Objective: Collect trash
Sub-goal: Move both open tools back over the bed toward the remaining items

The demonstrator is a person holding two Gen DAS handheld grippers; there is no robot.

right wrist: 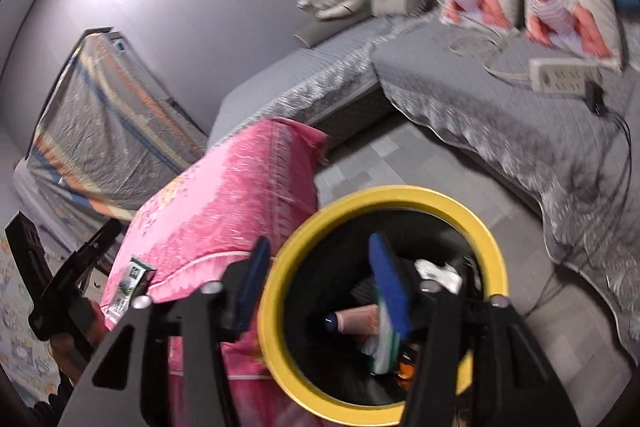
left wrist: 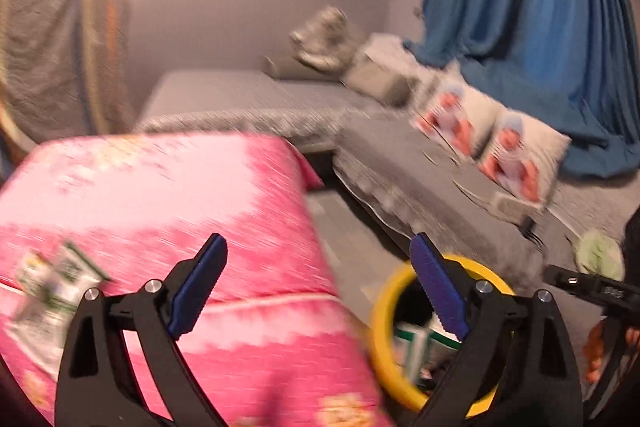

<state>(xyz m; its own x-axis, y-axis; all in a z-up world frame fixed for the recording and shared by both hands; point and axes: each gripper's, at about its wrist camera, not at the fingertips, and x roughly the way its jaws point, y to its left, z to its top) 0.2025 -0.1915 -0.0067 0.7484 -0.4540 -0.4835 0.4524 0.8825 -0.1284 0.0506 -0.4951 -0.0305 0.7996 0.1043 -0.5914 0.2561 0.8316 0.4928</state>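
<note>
Yellow-rimmed bin sits under the gaping right tool, pointed downward.

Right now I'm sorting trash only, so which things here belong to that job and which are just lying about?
Job:
yellow-rimmed bin
trash in bin
green-white wrapper on pink bedding

Lying about:
baby-print pillows
power strip
blue curtain

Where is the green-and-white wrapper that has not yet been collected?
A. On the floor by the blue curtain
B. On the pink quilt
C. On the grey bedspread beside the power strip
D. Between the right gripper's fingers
B: the green-and-white wrapper lies on the pink quilt, outside the yellow-rimmed bin.
</note>
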